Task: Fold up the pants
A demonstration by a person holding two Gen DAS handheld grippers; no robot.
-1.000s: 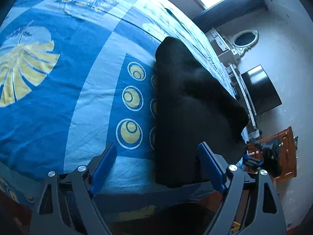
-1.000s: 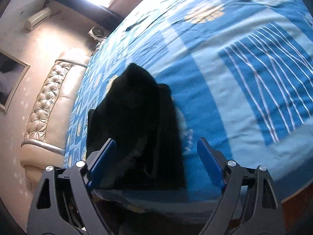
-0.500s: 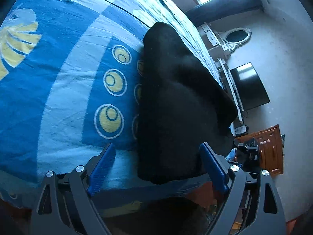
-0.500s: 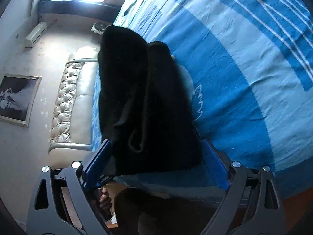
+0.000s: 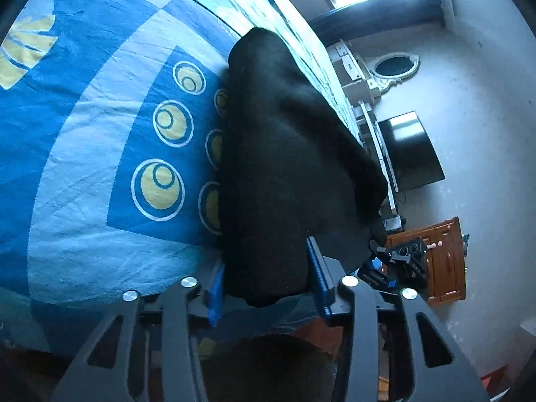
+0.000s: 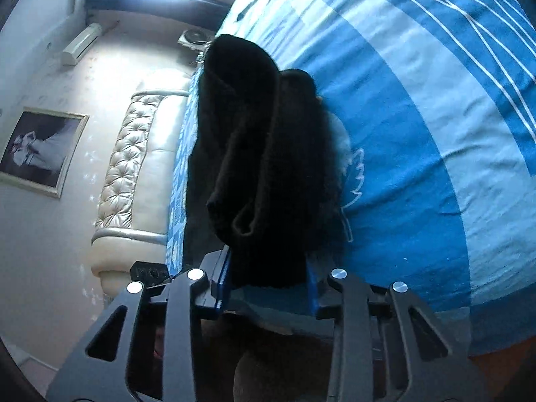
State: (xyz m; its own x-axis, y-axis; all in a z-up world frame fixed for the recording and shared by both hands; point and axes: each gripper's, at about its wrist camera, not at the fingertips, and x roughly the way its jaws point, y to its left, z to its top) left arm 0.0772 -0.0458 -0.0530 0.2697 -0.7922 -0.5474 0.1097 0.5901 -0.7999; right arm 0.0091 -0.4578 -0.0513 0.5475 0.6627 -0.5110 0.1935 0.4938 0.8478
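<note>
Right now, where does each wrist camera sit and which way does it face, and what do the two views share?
Left wrist: rides the left gripper, looking forward and down along its fingers over the black pants on the blue bedspread, toward a dresser and TV; its jaws, just closing, pinch the pants' near end.
Right wrist: rides the right gripper, facing the pants and a tufted headboard; its jaws, also just closing, clamp the near end.
Shared: the same pants and bedspread; the right gripper shows in the left view.
</note>
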